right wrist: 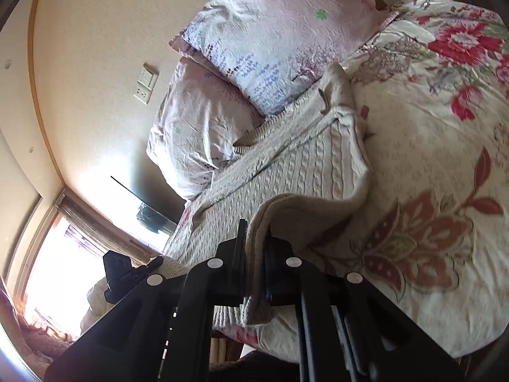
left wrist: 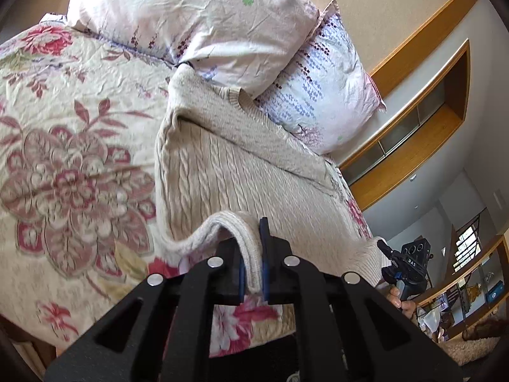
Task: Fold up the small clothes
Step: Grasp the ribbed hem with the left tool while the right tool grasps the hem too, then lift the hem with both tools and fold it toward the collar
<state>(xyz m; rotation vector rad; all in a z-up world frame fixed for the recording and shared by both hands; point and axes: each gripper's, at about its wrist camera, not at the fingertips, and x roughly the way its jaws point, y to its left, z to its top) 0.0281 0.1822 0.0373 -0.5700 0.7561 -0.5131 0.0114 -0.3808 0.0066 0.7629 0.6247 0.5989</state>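
Observation:
A cream cable-knit sweater (left wrist: 222, 172) lies on the floral bedspread (left wrist: 63, 159), its far part reaching the pillows. My left gripper (left wrist: 253, 254) is shut on the sweater's ribbed near edge, which loops up between the blue pads. In the right wrist view the same sweater (right wrist: 302, 165) lies along the bed, and my right gripper (right wrist: 256, 254) is shut on its other near corner, lifting a fold off the spread. The right gripper also shows at the sweater's far corner in the left wrist view (left wrist: 389, 254). The left gripper shows at lower left in the right wrist view (right wrist: 149, 265).
Two pale pink and lilac pillows (left wrist: 191, 16) lean at the head of the bed. Wooden shelving (left wrist: 429, 121) is on the wall to the right. A bright window (right wrist: 63, 270) and a wall socket panel (right wrist: 146, 82) are on the other side. The bed's near edge (left wrist: 41, 334) is below.

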